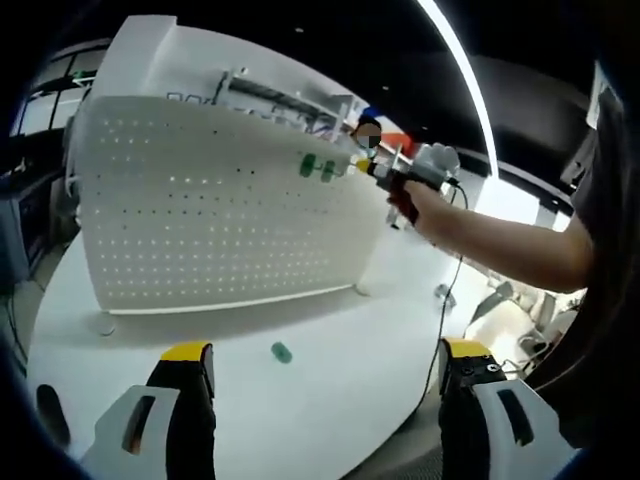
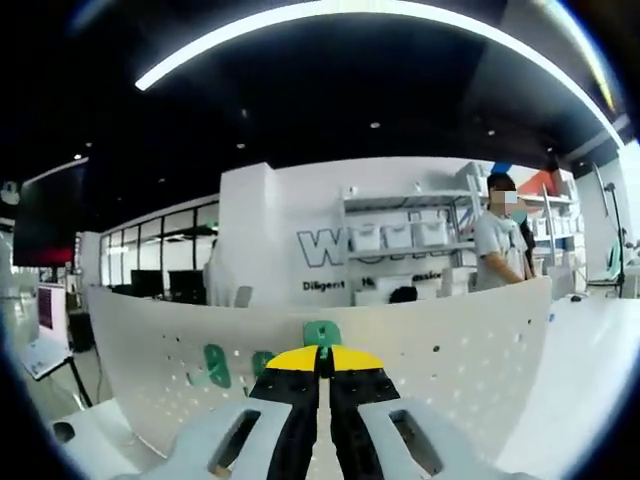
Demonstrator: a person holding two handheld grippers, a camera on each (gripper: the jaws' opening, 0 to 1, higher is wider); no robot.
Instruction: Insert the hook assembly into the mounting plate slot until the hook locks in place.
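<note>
A green hook sits pinched between the closed jaws of the right hand-held gripper, held against the top edge of the white perforated mounting plate. Two more green hooks are already on the plate near that edge, and another green piece lies on the white worktop in front of the plate. The left hand-held gripper hangs open over the worktop's near edge, gripping nothing.
</note>
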